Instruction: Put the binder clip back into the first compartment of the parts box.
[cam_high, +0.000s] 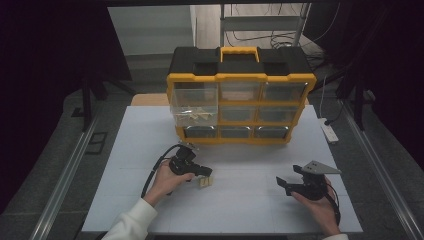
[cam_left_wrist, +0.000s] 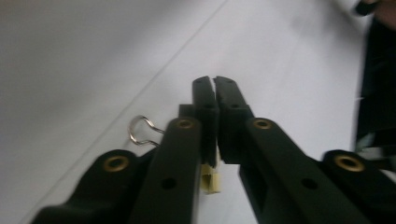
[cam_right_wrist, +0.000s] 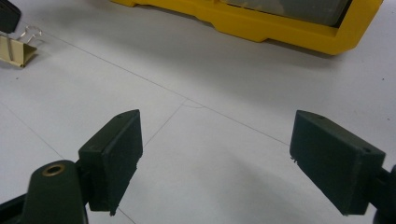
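Observation:
A cream binder clip (cam_high: 205, 182) sits low over the white table just under the tips of my left gripper (cam_high: 208, 172), left of centre. In the left gripper view the jaws are pressed together; the clip's cream body (cam_left_wrist: 211, 180) shows below them and a wire handle (cam_left_wrist: 140, 131) sticks out to the left. The jaws appear shut on the clip's other handle. My right gripper (cam_high: 283, 182) hovers at the right front, open, with bare table between its fingers (cam_right_wrist: 114, 154). The same clip (cam_right_wrist: 14, 52) appears at the far left of the right gripper view.
A yellow and black drawer organizer (cam_high: 240, 95) stands at the back of the white table (cam_high: 240, 210). Its top-left clear drawer (cam_high: 194, 107) is pulled out and holds several cream clips. A power strip (cam_high: 328, 130) lies off the table's right edge.

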